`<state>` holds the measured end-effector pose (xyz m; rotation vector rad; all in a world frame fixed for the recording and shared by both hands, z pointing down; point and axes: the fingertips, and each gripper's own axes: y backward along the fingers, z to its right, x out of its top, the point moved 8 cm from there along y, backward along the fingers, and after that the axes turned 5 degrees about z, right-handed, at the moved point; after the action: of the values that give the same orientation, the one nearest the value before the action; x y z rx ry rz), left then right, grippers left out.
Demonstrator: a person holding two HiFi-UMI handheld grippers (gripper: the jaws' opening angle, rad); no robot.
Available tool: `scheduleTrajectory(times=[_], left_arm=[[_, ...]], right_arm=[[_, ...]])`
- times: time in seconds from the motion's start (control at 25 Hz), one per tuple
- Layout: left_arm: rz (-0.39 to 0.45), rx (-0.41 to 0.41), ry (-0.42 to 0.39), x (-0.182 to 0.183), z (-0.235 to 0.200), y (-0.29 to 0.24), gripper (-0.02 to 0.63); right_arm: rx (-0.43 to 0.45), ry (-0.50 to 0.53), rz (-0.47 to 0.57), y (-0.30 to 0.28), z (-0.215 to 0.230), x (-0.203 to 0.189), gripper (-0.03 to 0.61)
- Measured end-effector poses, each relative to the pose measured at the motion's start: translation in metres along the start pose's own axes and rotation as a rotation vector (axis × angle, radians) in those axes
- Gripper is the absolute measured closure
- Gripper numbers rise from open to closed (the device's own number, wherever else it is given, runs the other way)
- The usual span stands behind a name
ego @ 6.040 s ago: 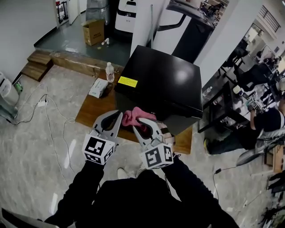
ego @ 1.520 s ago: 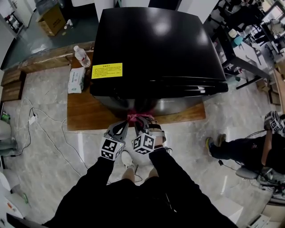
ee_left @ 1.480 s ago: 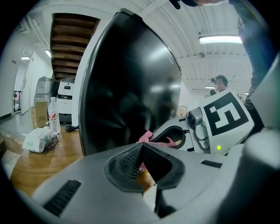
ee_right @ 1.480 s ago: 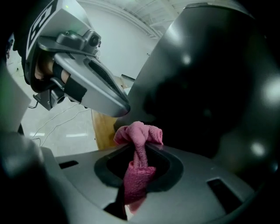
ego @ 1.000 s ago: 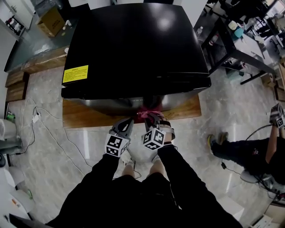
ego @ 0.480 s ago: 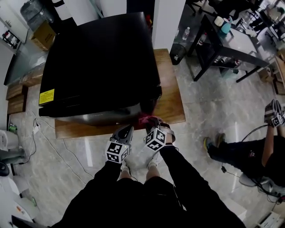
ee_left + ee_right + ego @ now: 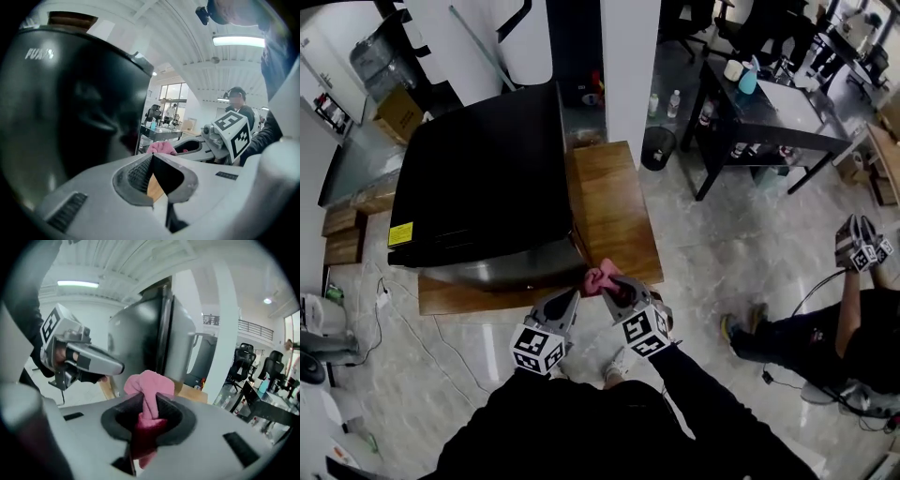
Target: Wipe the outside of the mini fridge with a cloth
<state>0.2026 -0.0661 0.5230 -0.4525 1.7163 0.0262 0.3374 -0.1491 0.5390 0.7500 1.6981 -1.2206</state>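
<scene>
The black mini fridge point(image 7: 483, 183) stands on a low wooden platform point(image 7: 614, 211); its dark glossy front point(image 7: 61, 108) fills the left gripper view, and its side and door edge point(image 7: 154, 333) show in the right gripper view. My right gripper point(image 7: 607, 281) is shut on a pink cloth point(image 7: 598, 277), bunched between its jaws point(image 7: 149, 390) just off the fridge's near right corner. My left gripper point(image 7: 567, 300) is shut with nothing in it point(image 7: 151, 161), just below the fridge's front. The cloth point(image 7: 161, 147) and the right gripper show beyond it.
A dark desk point(image 7: 769, 108) with bottles stands at the right. A seated person point(image 7: 853, 319) holding another gripper is at the far right. A white pillar point(image 7: 630, 56) rises behind the platform. A cardboard box point(image 7: 394, 112) and cables point(image 7: 380, 295) lie left.
My view has swung round to the fridge's right side. Both grippers moved right along the fridge front to its near right corner, the right one still holding the cloth.
</scene>
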Motion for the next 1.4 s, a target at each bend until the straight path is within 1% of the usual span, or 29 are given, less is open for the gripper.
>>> scheduleTrajectory(times=[0.16,0.28,0.4,0.56,0.68,0.88,1.04,1.16,1.24,1.32,1.4], left_arm=[[0.070,-0.007,-0.018,0.056,0.035,0.000,0.607],[0.132,-0.019,-0.053,0.093,0.050,0.000,0.607],[0.174,-0.045,-0.039,0.122,0.058,0.000,0.607],[0.193,-0.094,-0.025,0.159,0.058,-0.007,0.607],[0.203,-0.134,-0.027,0.161,0.061,-0.013,0.607],[0.234,-0.167,-0.049,0.163,0.055,-0.010,0.607],[0.234,-0.198,-0.036,0.160,0.058,-0.011,0.607],[0.244,-0.181,-0.027,0.151,0.066,-0.018,0.607],[0.264,-0.168,-0.046,0.149,0.072,-0.024,0.607],[0.279,-0.122,-0.073,0.152,0.073,-0.030,0.607],[0.295,-0.057,-0.076,0.159,0.068,-0.031,0.607]], right_arm=[[-0.033,-0.134,0.159,0.044,0.031,0.040,0.500],[-0.053,-0.174,0.255,0.056,0.056,0.071,0.500],[-0.085,-0.157,0.300,0.058,0.074,0.099,0.500],[-0.101,-0.192,0.332,0.049,0.095,0.131,0.500],[-0.119,-0.219,0.335,0.046,0.098,0.132,0.499],[-0.106,-0.264,0.366,0.029,0.095,0.150,0.500],[-0.105,-0.278,0.384,0.019,0.099,0.160,0.500],[-0.074,-0.295,0.405,0.016,0.106,0.155,0.500],[-0.032,-0.318,0.431,0.012,0.112,0.154,0.500],[0.022,-0.345,0.463,0.002,0.121,0.158,0.500],[0.097,-0.372,0.489,-0.013,0.126,0.167,0.500]])
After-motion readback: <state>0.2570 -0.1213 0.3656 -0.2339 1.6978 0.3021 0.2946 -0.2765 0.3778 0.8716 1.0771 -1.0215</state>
